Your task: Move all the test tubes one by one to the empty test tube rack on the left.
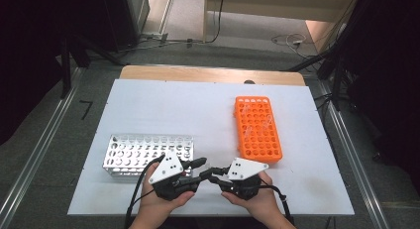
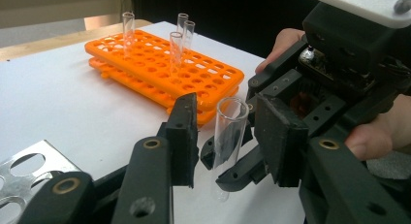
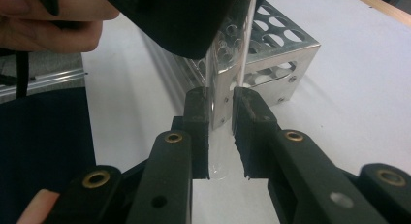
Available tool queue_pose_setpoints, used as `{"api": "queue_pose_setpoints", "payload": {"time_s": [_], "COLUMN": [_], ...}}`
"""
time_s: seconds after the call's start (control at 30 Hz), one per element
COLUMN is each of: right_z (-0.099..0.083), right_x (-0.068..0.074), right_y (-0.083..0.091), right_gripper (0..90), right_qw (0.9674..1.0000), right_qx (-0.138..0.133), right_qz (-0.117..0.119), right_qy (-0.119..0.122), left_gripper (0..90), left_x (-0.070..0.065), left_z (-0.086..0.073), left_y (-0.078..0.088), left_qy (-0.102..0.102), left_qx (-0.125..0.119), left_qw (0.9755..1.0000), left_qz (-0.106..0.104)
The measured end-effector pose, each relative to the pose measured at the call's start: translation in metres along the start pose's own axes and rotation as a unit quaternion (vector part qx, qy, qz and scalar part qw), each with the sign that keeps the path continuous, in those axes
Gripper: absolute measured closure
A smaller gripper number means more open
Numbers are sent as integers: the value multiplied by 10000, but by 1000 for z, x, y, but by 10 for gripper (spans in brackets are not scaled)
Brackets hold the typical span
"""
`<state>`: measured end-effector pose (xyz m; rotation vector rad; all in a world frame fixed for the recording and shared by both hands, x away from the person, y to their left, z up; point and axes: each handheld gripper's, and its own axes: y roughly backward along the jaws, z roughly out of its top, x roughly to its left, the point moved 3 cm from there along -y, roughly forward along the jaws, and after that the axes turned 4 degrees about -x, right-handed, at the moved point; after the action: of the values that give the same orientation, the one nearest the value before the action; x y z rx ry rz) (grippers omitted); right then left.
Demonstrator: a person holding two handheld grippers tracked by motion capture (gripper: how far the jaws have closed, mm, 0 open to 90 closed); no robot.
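A clear glass test tube [image 2: 228, 132] stands upright near the table's front edge, between my two grippers. My right gripper [image 3: 220, 105] is shut on the test tube [image 3: 220, 156], its pads pressing the lower part. My left gripper [image 2: 225, 107] has its jaws on either side of the tube's upper part, with a gap at each pad, so it is open. In the high view the left gripper [image 1: 202, 168] and right gripper [image 1: 214, 172] meet tip to tip, each held in a hand.
An orange tube rack [image 1: 257, 127] lies at the right of the white board [image 1: 173, 105], with several glass tubes [image 2: 175, 49] standing in it. A shiny metal rack [image 1: 143, 154] sits at the front left, close behind the left gripper.
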<state>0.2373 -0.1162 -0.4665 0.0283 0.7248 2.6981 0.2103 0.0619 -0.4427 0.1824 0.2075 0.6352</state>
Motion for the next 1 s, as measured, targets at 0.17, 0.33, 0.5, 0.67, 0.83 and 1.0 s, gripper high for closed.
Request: {"api": "queue_pose_setpoints", "payload": {"time_s": [0.17,0.33,0.5,0.67,0.83,1.0], "right_z": [2,3,2,2,3,3], "right_x": [3,4,4,3,3,3], "right_y": [0,1,0,1,1,1], "right_gripper": [744,744,744,744,744,744], "right_qw": [10000,10000,10000,10000,10000,10000], "right_qx": [-26,-33,-18,-10,-37,-66], "right_qz": [45,68,75,65,62,58], "right_qy": [5,6,13,10,4,-5], "left_gripper": [643,689,710,748,750,754], "left_x": [-1,-2,-2,-3,-3,-2], "left_z": [-1,0,0,0,1,1], "left_y": [-2,-1,-1,-1,-1,0], "left_qy": [-13,-28,-55,-55,-48,-8], "left_qx": [32,9,-5,7,-8,-11], "left_qw": [10000,10000,10000,10000,10000,10000], "left_qz": [-6,-16,-8,-32,-42,-67]}}
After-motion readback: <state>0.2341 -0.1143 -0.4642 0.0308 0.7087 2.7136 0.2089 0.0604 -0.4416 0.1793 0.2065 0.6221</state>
